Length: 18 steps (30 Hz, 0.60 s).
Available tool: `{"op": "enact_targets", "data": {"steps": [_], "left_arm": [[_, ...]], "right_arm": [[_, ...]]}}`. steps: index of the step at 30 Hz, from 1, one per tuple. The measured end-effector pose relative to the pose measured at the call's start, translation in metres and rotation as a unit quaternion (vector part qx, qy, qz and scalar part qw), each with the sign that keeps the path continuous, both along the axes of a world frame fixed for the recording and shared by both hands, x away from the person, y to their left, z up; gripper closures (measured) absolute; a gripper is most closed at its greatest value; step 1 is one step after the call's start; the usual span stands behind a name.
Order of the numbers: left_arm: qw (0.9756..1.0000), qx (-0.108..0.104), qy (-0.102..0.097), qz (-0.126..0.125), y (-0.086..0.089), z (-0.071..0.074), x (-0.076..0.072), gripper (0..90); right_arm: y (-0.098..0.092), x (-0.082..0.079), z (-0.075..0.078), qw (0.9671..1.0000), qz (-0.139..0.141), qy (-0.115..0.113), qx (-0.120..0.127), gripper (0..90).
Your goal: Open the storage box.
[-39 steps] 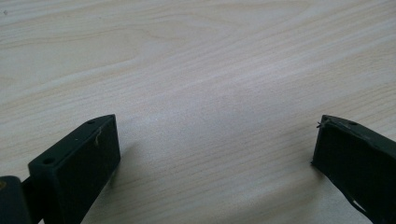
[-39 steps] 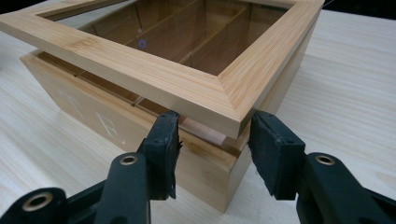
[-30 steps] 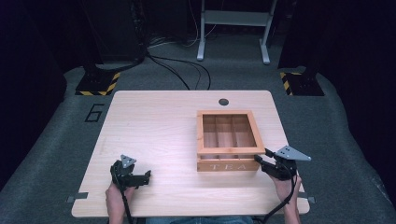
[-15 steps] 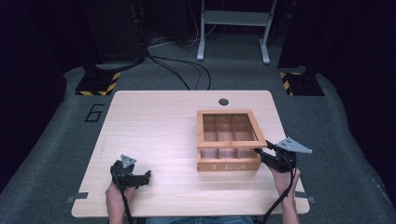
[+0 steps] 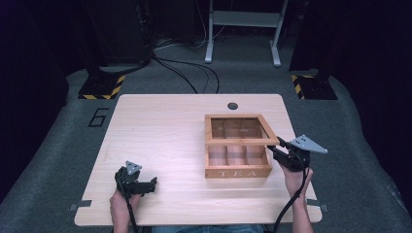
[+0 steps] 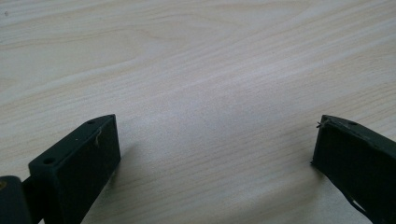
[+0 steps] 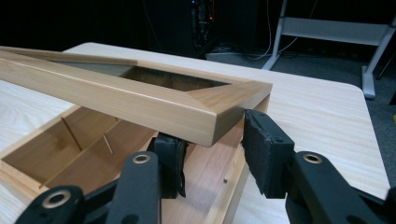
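The light wooden tea box with the framed window lid (image 5: 238, 148) stands on the right half of the pale wooden table (image 5: 170, 136), its front face with the word TEA turned to the person. The lid (image 7: 140, 100) is partly raised, hinged at the far side, so the divided compartments inside (image 7: 84, 144) are open to view and look empty. The right gripper (image 5: 284, 151) has just been closing its jaws, and they now pinch the front right corner of the lid frame: in the right gripper view one black pad (image 7: 264, 149) sits against the outer side of the corner and the other is under the frame, on its inner side. The left gripper (image 5: 138, 182) rests near the front left edge of the table, well apart from the box, with its jaws spread wide and nothing between them. I judge the lid to be light and stiff, a thin wooden frame around a clear pane that may be fragile, so the pads should stay on the wood and not press on the pane. The smooth varnished wood can slip from a corner grip. The box itself seems light and could slide or tip when the lid swings back.
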<state>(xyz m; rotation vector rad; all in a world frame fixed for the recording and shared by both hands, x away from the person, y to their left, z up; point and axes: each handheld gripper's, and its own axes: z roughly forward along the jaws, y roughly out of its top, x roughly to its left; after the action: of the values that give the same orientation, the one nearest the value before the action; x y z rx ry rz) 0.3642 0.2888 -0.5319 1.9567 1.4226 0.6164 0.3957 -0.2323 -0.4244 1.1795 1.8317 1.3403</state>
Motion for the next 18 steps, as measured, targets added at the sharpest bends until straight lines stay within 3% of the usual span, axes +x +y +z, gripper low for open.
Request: {"op": "enact_targets", "data": {"steps": [8,18], "left_arm": [[1.0,0.0,0.0,0.0,0.0,0.0,0.0,0.5],[1.0,0.001,-0.001,0.0,0.0,0.0,0.0,0.5]], "right_arm": [[0.0,0.007,0.012,1.0,0.002,0.0,0.002,59.9],[-0.003,0.017,0.028,0.9996,0.011,0.025,0.003,59.7]]}}
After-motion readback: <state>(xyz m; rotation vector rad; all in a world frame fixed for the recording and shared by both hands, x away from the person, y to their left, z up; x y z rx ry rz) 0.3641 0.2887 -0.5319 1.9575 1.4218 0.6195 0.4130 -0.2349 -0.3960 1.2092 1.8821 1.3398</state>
